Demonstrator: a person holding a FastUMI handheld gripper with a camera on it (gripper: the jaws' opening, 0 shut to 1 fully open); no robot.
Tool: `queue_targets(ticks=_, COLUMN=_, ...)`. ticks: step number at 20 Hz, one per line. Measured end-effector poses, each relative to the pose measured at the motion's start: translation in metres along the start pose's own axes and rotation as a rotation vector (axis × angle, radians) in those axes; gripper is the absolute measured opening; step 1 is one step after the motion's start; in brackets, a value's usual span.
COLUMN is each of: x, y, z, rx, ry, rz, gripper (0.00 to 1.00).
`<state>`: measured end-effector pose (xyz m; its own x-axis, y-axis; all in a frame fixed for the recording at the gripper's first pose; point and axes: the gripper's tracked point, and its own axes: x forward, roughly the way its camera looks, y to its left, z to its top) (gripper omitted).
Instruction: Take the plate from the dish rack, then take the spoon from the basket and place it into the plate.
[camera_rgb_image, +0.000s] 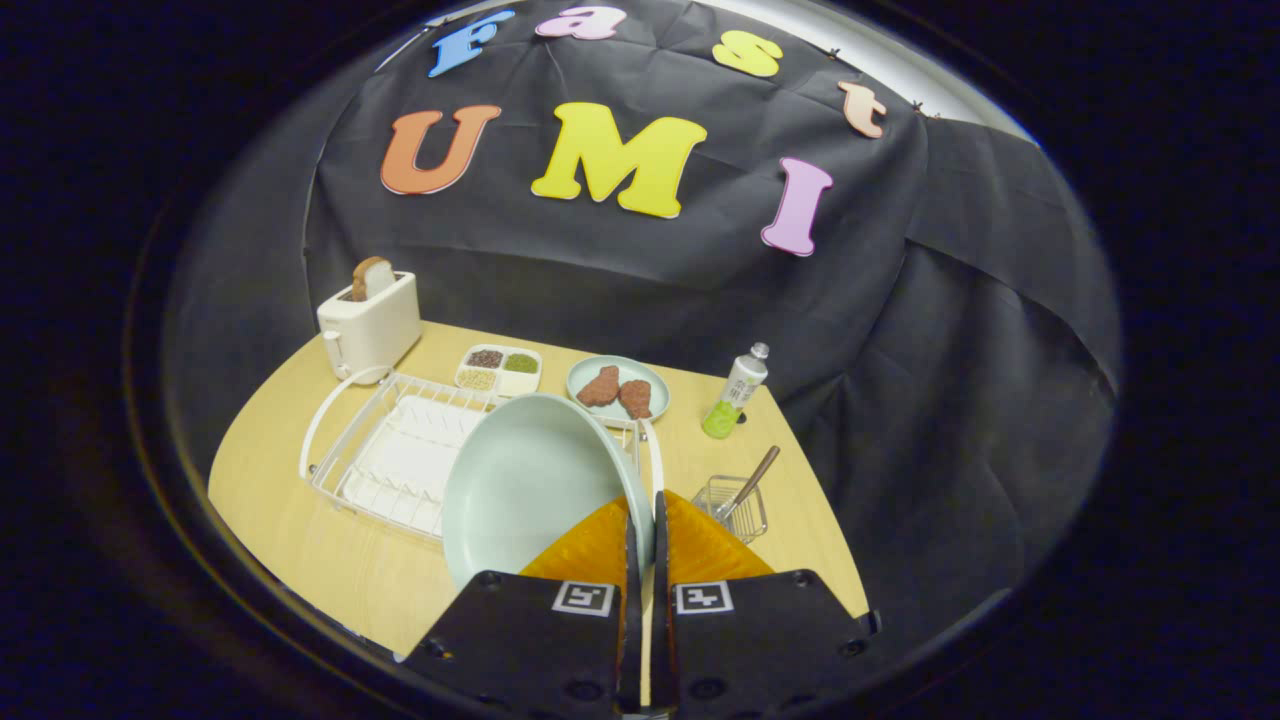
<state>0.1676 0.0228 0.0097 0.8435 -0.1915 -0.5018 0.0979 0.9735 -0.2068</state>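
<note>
Your fingers (641, 520) pinch the rim of the pale green round ceramic plate (530, 480), likely stiff, slick and breakable, so hold that edge firmly.

Gripper cam rides above the fingers (640, 520), looking forward and down across the table (300, 520) toward the booth's back wall, close to the rack (385, 455).

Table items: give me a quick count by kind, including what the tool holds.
Plates: 2, one gripped by the tool, one with food
Dish rack: 1
Basket: 1
Spoon: 1
Toaster: 1
Divided tray: 1
Bottle: 1
Total: 8
</note>
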Motion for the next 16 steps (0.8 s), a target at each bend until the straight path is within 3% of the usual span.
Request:
queue_targets(ticks=7, x=0.005, y=0.018, z=-0.117, rx=0.074, ry=0.154, rz=0.233, gripper=0.09)
queue_targets(ticks=16, x=0.064, y=0.009, z=-0.206, rx=0.201, ry=0.337, rz=0.326, gripper=0.09)
